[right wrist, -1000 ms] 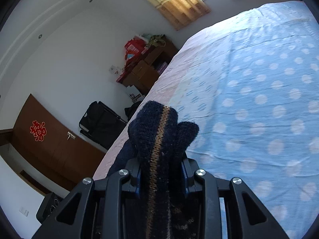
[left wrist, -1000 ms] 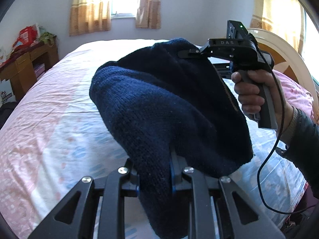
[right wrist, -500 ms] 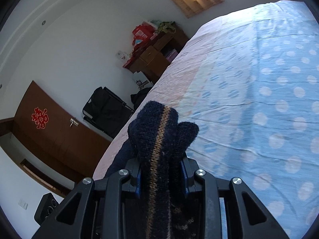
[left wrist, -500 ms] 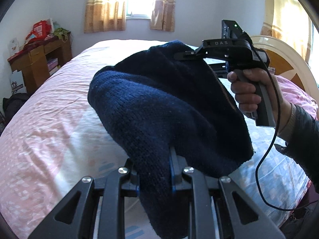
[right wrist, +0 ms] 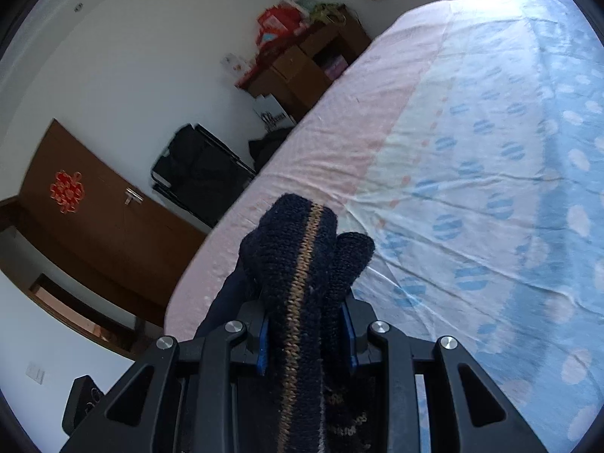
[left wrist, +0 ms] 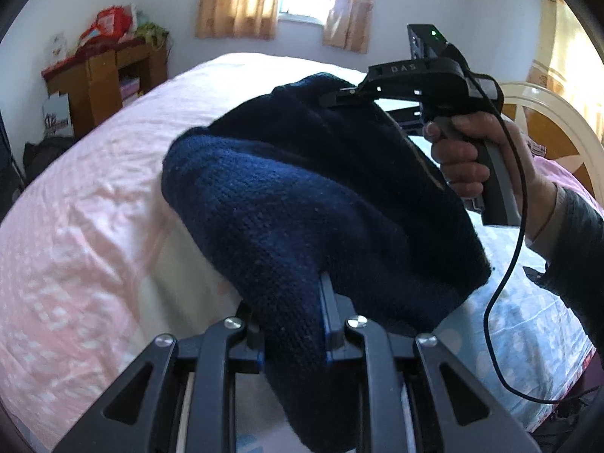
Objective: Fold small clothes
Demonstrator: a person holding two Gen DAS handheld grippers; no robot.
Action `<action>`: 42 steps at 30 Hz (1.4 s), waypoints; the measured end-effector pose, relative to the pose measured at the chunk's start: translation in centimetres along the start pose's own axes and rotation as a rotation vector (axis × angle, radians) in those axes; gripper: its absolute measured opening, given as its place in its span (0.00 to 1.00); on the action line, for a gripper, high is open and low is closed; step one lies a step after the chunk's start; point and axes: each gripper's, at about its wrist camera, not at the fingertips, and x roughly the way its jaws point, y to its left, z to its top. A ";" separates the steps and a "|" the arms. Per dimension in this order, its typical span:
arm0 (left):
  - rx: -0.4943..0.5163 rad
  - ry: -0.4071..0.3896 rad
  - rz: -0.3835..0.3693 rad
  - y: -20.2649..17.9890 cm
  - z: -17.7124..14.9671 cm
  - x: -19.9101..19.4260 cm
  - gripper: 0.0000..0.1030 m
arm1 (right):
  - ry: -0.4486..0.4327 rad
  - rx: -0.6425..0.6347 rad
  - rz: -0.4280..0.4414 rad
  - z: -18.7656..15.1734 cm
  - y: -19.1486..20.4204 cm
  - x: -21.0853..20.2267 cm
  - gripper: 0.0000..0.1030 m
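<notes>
Left wrist: navy knit garment (left wrist: 302, 204) between clamped fingers (left wrist: 327, 302).

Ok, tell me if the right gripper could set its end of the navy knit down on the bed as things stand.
Probably yes. The right gripper is shut on the navy knit, and the bed ahead of it lies bare, with nothing in between. The left gripper clamps the other end.

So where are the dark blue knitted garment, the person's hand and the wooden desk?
Dark blue knitted garment (left wrist: 287, 204): left wrist view, its bunched middle.
Person's hand (left wrist: 464, 158): left wrist view, curled fingers.
Wooden desk (left wrist: 96, 83): left wrist view, front panel.
</notes>
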 end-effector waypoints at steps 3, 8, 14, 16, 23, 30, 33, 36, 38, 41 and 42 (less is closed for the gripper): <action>0.010 0.002 0.010 -0.5 -0.4 0.3 0.21 | 0.014 0.011 -0.027 -0.2 -0.9 1.4 0.29; 0.014 0.011 0.031 -0.8 -0.4 0.8 0.22 | 0.028 0.037 -0.080 -0.1 -3.1 2.8 0.29; -0.033 0.026 0.051 0.1 -1.9 1.9 0.25 | 0.046 0.080 -0.096 -0.5 -5.2 4.1 0.30; -0.044 0.016 0.051 0.3 -2.4 1.8 0.28 | 0.048 0.087 -0.093 -0.8 -5.3 4.0 0.31; -0.082 -0.016 0.093 0.4 -3.2 1.1 0.56 | 0.029 0.006 -0.138 -2.1 -3.6 1.0 0.35; -0.106 -0.021 0.152 0.5 -3.3 0.5 0.77 | -0.018 -0.103 -0.078 -8.5 -0.1 -8.0 0.41; -0.147 -0.002 0.160 0.9 -3.4 0.9 0.77 | 0.014 -0.136 -0.091 -12.4 1.2 -9.2 0.41; -0.160 0.011 0.178 0.7 -3.5 0.5 0.77 | 0.094 -0.117 -0.257 -15.4 -0.6 -7.2 0.41; -0.147 0.011 0.190 0.3 -3.4 -0.3 0.77 | 0.080 -0.055 -0.319 -16.0 -2.9 -6.9 0.41; -0.096 -0.014 0.241 -0.4 -3.6 -1.9 0.83 | 0.005 0.019 -0.287 -16.5 -4.0 -8.6 0.41; -0.077 -0.023 0.263 -0.7 -3.6 -2.5 0.87 | -0.017 0.021 -0.292 -16.7 -3.7 -9.2 0.41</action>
